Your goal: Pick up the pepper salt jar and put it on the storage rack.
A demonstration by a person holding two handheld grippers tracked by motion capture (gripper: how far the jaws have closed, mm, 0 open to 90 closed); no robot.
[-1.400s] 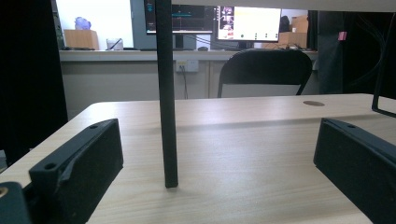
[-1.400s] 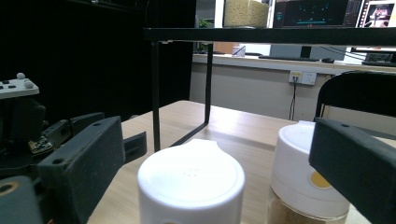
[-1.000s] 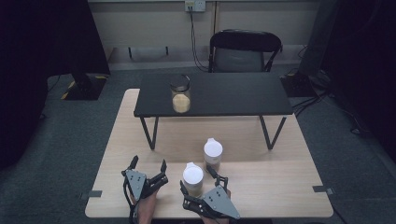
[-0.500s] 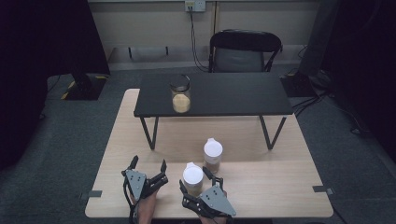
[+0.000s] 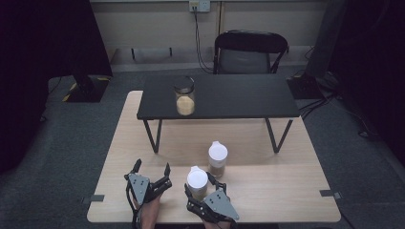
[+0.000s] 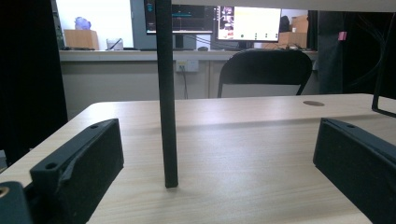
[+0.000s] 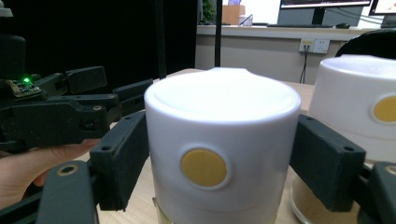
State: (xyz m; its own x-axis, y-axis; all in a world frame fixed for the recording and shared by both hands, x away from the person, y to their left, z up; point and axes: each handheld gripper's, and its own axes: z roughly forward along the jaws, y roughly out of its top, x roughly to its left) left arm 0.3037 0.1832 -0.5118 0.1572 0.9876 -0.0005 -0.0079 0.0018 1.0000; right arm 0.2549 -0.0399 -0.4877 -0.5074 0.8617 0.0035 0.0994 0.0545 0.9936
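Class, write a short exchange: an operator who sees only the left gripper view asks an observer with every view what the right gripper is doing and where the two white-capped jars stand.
Operator: My view has open jaws and a black table leg. What is the right gripper doing?
Observer: The right gripper has just been closing its jaws with the near white-capped jar between them; the pads look pressed against its cap.
Operator: Where is the other jar?
Observer: The second white-capped jar stands just behind and to the right of the first on the wooden table, free of both grippers.
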